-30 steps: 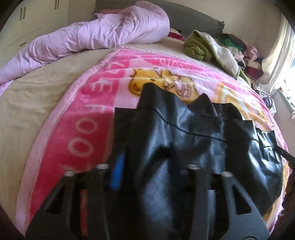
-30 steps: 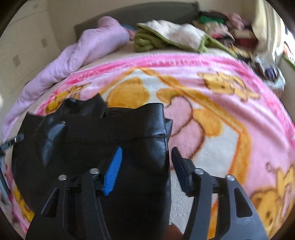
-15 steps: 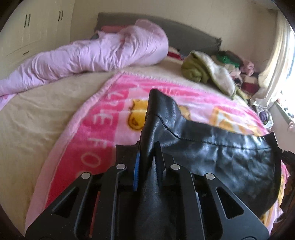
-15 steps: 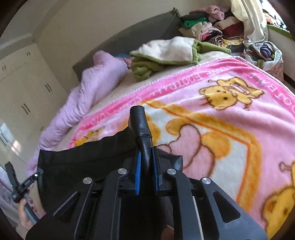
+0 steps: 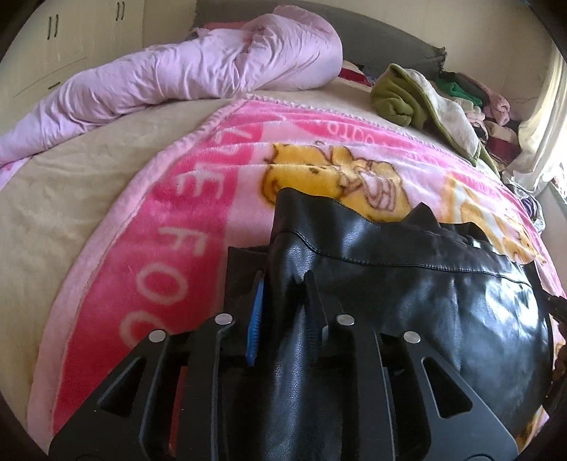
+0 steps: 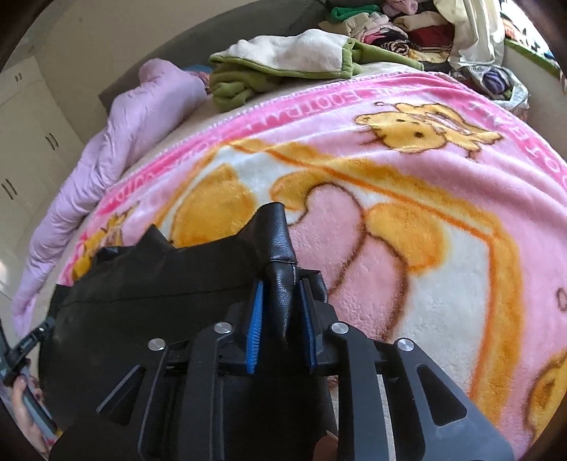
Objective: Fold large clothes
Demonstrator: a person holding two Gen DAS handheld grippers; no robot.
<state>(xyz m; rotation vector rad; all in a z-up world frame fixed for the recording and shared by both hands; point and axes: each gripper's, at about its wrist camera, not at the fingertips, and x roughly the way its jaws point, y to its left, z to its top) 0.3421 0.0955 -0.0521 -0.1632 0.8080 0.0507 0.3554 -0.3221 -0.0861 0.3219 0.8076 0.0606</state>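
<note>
A black leather garment [image 5: 425, 301] lies across the pink cartoon blanket [image 5: 177, 248]. My left gripper [image 5: 285, 280] straddles a raised fold at its left end. Its jaws are opening, with the fold still between the blue pads [image 5: 256, 319] and a gap showing. In the right wrist view the same garment [image 6: 159, 283] stretches leftward. My right gripper [image 6: 280, 283] has an upright fold of the garment's right end between its pads, and those jaws are opening too. A hand [image 6: 24, 407] holding the left gripper shows at the far left edge.
A rolled lilac duvet [image 5: 198, 71] lies along the far side of the bed. A green and cream blanket [image 5: 418, 99] is bunched beside it, with a pile of folded clothes [image 6: 407, 28] behind. White wardrobes [image 6: 24, 149] stand to the left.
Half a second ago both grippers pinched the garment's ends tight and held them up. Now both pairs of pads stand wider apart and the garment has sunk back onto the blanket.
</note>
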